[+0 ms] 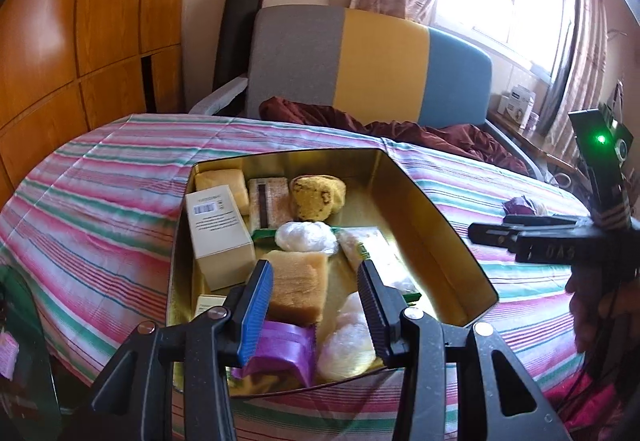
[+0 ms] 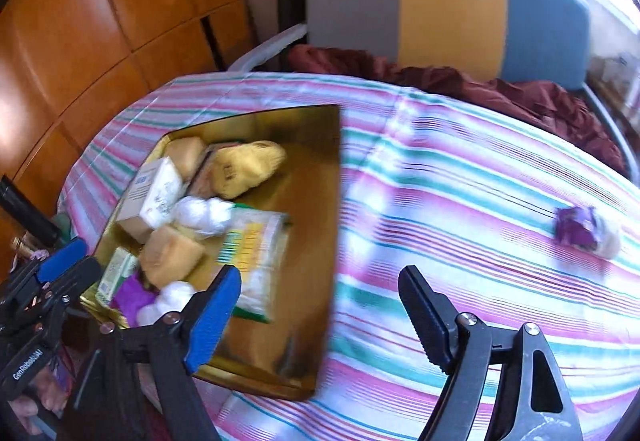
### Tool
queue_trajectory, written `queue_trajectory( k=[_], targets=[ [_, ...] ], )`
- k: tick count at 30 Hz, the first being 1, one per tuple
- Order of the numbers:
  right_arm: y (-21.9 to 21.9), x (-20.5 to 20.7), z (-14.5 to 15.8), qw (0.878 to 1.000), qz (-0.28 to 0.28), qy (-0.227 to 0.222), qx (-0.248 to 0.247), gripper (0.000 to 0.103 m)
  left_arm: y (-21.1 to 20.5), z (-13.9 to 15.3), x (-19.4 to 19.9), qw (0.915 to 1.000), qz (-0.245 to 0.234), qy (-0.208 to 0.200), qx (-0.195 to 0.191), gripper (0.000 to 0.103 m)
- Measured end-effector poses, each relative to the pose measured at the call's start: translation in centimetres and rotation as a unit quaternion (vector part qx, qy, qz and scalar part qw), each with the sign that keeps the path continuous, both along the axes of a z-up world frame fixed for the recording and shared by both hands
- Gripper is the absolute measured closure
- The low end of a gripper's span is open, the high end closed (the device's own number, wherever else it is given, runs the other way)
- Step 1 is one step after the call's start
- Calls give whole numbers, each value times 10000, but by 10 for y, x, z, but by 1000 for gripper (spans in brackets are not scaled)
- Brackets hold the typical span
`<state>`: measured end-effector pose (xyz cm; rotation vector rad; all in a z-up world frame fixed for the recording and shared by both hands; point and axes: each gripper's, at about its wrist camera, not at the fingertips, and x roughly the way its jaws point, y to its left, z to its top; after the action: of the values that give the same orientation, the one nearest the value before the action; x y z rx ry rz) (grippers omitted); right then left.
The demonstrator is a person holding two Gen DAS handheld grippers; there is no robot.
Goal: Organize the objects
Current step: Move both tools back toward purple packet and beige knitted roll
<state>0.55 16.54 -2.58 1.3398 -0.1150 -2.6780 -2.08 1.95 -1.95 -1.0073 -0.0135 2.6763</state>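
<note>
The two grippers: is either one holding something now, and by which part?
Nothing is held. The left gripper is open above the tin; the right gripper is open over the bedspread.

The gold tin's (image 1: 436, 217) right half lies bare, its left crowded; striped bedspread (image 2: 460, 209) holds only a purple bundle (image 2: 584, 229).

Left gripper (image 1: 316, 305): black plastic frame, silver rivets, one blue ribbed pad, one black. Right gripper (image 2: 320, 305): same build; green LED on housing, white "GenRobot" lettering on the other unit's body.
</note>
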Motion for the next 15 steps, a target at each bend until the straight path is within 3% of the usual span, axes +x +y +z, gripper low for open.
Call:
queue_trajectory(
  k=[7,15],
  targets=[
    [78,3,8,9968,-781,-36,136,21,28,6,4,9991,-373,65,-169,59],
    [178,0,23,9834,-1777,160,343,21,69,12,5,9952,-877,102,-418,59]
  ],
)
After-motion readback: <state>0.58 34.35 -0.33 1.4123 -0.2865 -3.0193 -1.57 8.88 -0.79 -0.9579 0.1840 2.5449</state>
